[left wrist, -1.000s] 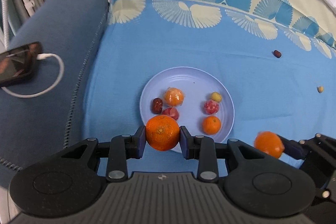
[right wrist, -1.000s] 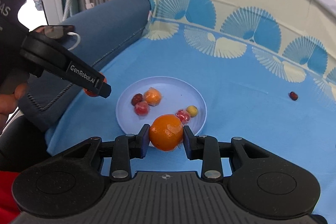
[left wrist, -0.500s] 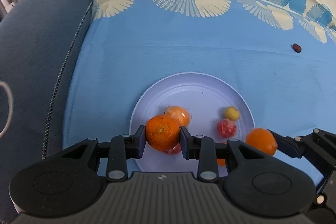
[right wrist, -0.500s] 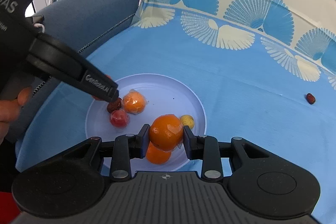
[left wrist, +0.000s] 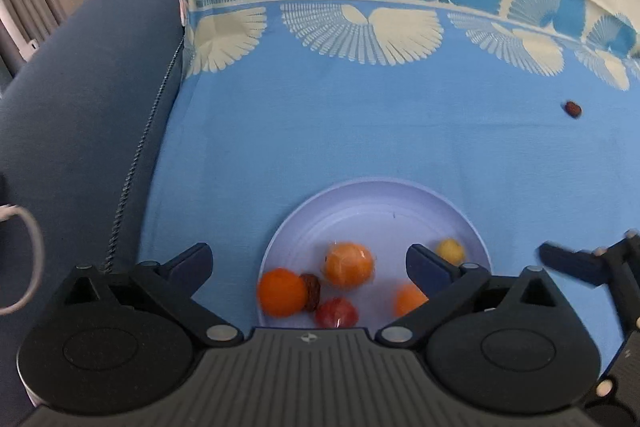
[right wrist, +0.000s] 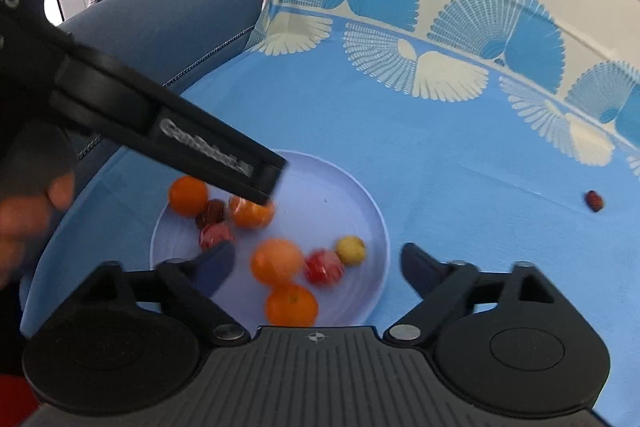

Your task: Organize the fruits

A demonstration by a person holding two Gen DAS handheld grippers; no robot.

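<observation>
— What do your tools look like right now?

— My left tool (left wrist: 308, 265) has its matte black jaws opening, spread wide, with nothing pressed between the dark blue pads. My right tool (right wrist: 318, 265) is opening as well, wide and empty-handed. Both hang over the plate (right wrist: 344, 187).

— And the fruit?

— It is on the plate, a smooth, round, pale lavender dish with a shallow raised rim, on the surface. The orange (left wrist: 282, 293) sits at the plate's left edge: round, matte, evenly bright. Touching it on the right is a wrinkled dark brown date (left wrist: 312, 289). Beyond that is a wrapped orange fruit (left wrist: 349, 264), glossy under clear film. A red wrapped ball (left wrist: 336, 311) lies nearest my left tool's body. From the right view I see a blurred second orange (right wrist: 277, 261) between my right tool's jaws but free of them, a third one (right wrist: 292, 305) just below it, a shiny red ball (right wrist: 324, 265) and a small smooth yellow fruit (right wrist: 350, 249).

— Anything off the plate?

— One small dark red fruit (right wrist: 595, 201) lies well apart on the cloth (left wrist: 360, 131), a soft blue cotton with cream fan shapes along its far border. A grey-blue cushion (left wrist: 80, 107) with corded stitching lies to the left.
</observation>
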